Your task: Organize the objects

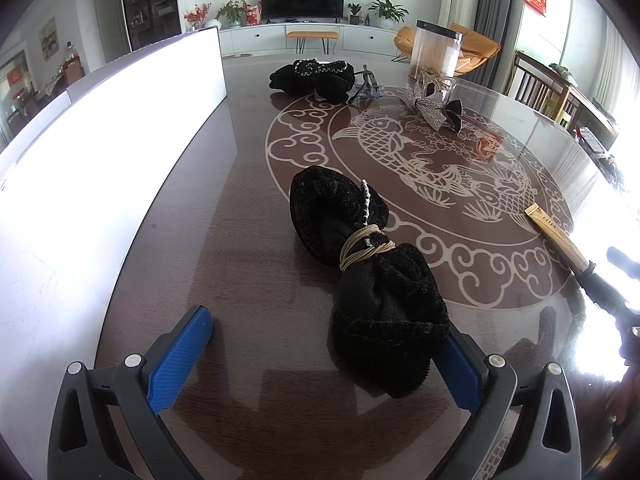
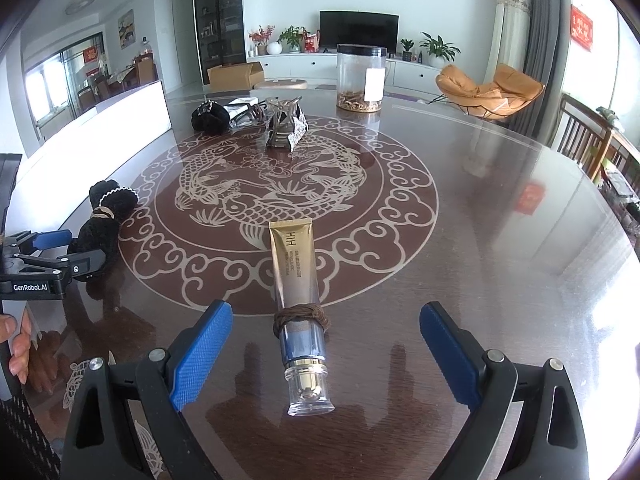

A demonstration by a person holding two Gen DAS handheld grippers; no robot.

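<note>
A black velvet hair accessory (image 1: 372,256), tied at its middle with a tan elastic, lies on the dark table. Its near end rests between the fingers of my open left gripper (image 1: 320,360), close against the right finger (image 1: 460,364). The right wrist view shows the same bundle (image 2: 102,220) and the left gripper (image 2: 76,252) at the left. A gold cosmetic tube (image 2: 292,264) with a brown hair tie (image 2: 302,316) wound round it and a clear cap (image 2: 310,392) lies between the wide-apart fingers of my open right gripper (image 2: 326,344), untouched by either finger. In the left wrist view the tube (image 1: 556,232) is at the right.
A white box (image 1: 120,120) runs along the table's left side. Farther back lie another black velvet piece (image 1: 312,76), a rhinestone hair clip (image 1: 430,106) and a clear jar (image 1: 436,50). A person's hand (image 2: 16,344) holds the left gripper. The patterned table (image 2: 500,240) stretches to the right.
</note>
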